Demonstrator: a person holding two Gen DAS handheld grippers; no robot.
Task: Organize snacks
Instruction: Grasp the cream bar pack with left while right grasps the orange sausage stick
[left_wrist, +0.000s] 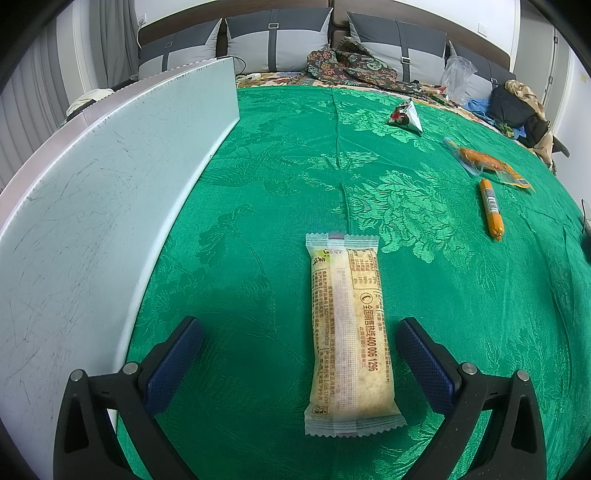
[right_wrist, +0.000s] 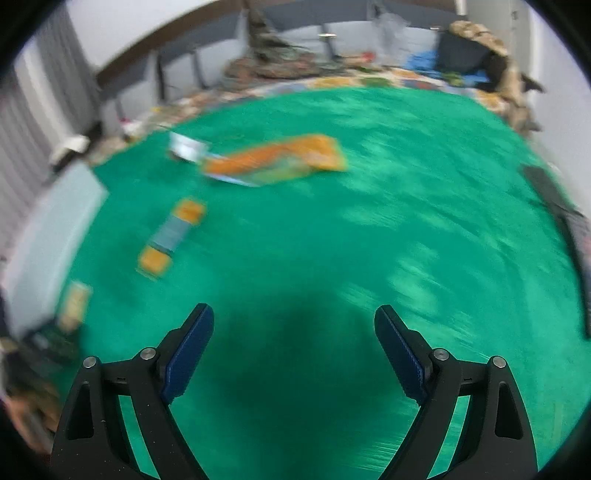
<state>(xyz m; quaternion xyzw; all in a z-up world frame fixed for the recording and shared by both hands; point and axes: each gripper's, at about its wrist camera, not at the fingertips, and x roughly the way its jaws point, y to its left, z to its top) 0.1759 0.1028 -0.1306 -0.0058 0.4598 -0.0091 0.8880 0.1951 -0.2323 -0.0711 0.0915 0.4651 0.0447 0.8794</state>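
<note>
- Left gripper (left_wrist: 299, 332): jaws wide apart, empty, straddling near half of snack bar (left_wrist: 349, 332).
- Snack bar flat on green cloth (left_wrist: 280, 177), long axis in line with fingers; nearer right pad, gaps both sides.
- White board (left_wrist: 110, 192) left of bar, apart.
- Sausage stick (left_wrist: 491, 208), orange packet (left_wrist: 484, 158), triangular pouch (left_wrist: 405, 115) beyond bar, rightward; open cloth between.
- Right gripper (right_wrist: 294, 317): wide, empty, well right of bar; view blurred. Left nearer.

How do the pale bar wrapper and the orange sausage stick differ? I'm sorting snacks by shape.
The bar wrapper is flat, wide and beige with crimped ends; the sausage stick is thin, round and orange with a barcode label. The bar wrapper lies between the fingers of the open left gripper; the sausage stick lies far off to the right, near an orange pouch. Both lie lengthwise on the green cloth, sealed and not gripped.
</note>
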